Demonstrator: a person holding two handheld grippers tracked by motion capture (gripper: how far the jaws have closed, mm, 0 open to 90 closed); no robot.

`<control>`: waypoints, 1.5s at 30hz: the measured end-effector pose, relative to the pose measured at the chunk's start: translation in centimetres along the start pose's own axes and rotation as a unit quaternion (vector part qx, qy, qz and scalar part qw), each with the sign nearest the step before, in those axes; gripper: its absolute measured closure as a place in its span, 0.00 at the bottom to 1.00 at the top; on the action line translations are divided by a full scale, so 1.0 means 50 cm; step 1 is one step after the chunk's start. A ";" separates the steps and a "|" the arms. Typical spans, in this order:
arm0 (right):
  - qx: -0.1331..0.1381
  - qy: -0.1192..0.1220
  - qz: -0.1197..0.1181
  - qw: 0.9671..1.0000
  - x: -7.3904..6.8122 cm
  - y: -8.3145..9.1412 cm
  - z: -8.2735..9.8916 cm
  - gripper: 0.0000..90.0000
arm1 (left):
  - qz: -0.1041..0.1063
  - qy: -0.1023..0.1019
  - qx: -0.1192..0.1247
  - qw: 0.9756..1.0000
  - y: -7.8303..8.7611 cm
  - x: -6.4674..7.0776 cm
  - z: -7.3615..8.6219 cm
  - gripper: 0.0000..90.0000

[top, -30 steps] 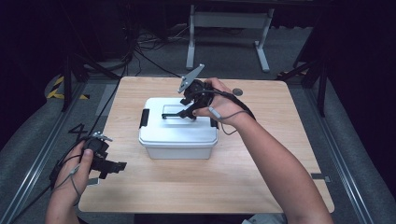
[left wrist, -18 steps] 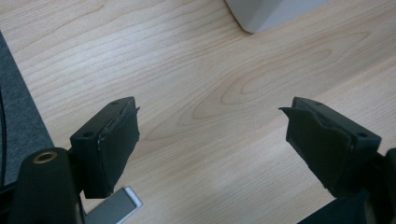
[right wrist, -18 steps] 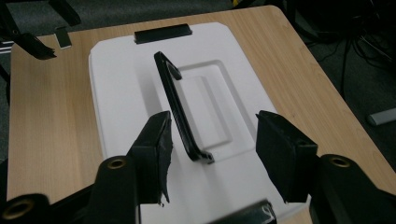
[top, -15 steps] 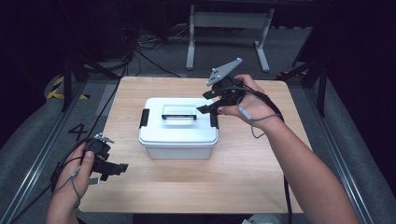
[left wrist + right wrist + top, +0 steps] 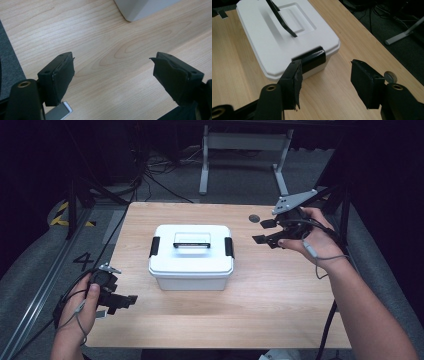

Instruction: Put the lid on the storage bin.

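Observation:
A white lidded box (image 5: 191, 262) stands mid-table, with a black handle (image 5: 191, 243) on top and a black latch (image 5: 229, 247) at each end. My right gripper (image 5: 263, 231) hovers open to the right of the box, apart from it. In the right gripper view its jaws (image 5: 325, 67) frame the near latch (image 5: 312, 58), and the handle (image 5: 282, 21) stands raised off the lid. My left gripper (image 5: 119, 304) rests open at the table's front left; in the left gripper view (image 5: 112, 62) bare wood lies between its pads and the box corner (image 5: 142, 8) sits beyond.
A small dark round disc (image 5: 254, 218) lies on the table behind the right gripper, seen as a coin-like piece (image 5: 390, 76) in the right gripper view. A metal stand (image 5: 245, 142) and cables lie on the floor beyond the table's far edge.
My right gripper has left the box's handle and swung right, off the lid, to beyond the box's right end. The left gripper has hardly moved.

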State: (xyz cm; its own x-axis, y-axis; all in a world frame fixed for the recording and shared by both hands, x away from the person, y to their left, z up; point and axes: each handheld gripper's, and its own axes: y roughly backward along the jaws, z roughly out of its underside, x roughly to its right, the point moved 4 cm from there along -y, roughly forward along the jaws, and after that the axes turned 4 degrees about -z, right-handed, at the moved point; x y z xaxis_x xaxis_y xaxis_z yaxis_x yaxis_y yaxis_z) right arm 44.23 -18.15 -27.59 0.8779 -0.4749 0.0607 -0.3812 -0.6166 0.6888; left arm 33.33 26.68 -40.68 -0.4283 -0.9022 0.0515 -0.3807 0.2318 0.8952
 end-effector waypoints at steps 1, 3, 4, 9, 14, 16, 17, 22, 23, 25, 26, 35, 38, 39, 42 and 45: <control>0.001 -0.005 0.002 1.000 0.003 0.005 0.008 0.48 | 0.002 0.000 0.003 1.000 0.003 0.000 -0.001 0.20; 0.004 -0.012 0.006 1.000 0.010 0.014 0.024 0.48 | 0.012 -0.001 0.024 1.000 0.017 0.001 -0.007 0.21; 0.004 -0.016 0.008 1.000 0.013 0.018 0.032 0.48 | 0.017 -0.006 0.034 0.999 0.026 0.000 -0.009 0.21; -0.011 -0.020 0.021 1.000 0.022 0.033 0.062 0.47 | 0.034 -0.002 0.062 0.997 0.052 0.000 -0.010 0.19; -0.004 -0.031 0.034 0.999 0.035 0.054 0.091 0.45 | 0.035 0.010 0.070 0.997 0.057 -0.005 -0.010 0.20; -0.001 -0.031 0.036 0.999 0.037 0.060 0.100 0.43 | 0.038 0.005 0.074 0.996 0.061 -0.002 -0.011 0.20; -0.001 -0.027 0.040 0.999 0.038 0.065 0.106 0.42 | 0.041 0.002 0.076 0.996 0.063 0.001 -0.011 0.20; 0.009 -0.042 0.061 0.997 0.046 0.087 0.141 0.40 | 0.053 -0.014 0.088 0.995 0.074 0.004 -0.009 0.19; 0.016 -0.045 0.064 0.997 0.047 0.084 0.148 0.40 | 0.052 -0.015 0.088 0.995 0.074 0.003 -0.009 0.19; 0.027 -0.045 0.066 0.996 0.049 0.071 0.162 0.41 | 0.050 -0.015 0.083 0.995 0.070 0.002 -0.011 0.19; 0.027 -0.050 0.063 0.996 0.049 0.059 0.174 0.41 | 0.050 -0.015 0.080 0.995 0.067 0.003 -0.012 0.19; 0.068 -0.099 0.056 0.991 0.045 0.017 0.262 0.43 | 0.047 -0.019 0.067 0.996 0.048 0.009 -0.018 0.19; 0.023 -0.098 0.072 0.992 0.057 -0.008 0.283 0.43 | 0.050 -0.020 0.066 0.996 0.041 0.010 -0.019 0.19; 0.015 -0.099 0.089 0.991 0.061 -0.011 0.287 0.43 | 0.051 -0.020 0.063 0.996 0.036 0.010 -0.020 0.19; 0.026 -0.099 0.105 0.989 0.061 -0.011 0.288 0.43 | 0.049 -0.018 0.052 0.997 0.026 0.007 -0.020 0.19; 0.018 -0.101 0.104 0.989 0.059 -0.018 0.298 0.42 | 0.048 -0.016 0.044 0.998 0.017 0.005 -0.021 0.19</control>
State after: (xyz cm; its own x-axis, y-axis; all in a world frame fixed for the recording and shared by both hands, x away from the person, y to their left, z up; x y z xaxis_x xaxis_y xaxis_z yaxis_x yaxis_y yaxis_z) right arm 42.87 -28.34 -38.79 0.7042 -0.7082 0.0502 -0.5614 -0.5122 0.6499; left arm 33.76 26.29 -39.46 -0.4911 -0.8628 0.1198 -0.4072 0.3489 0.8441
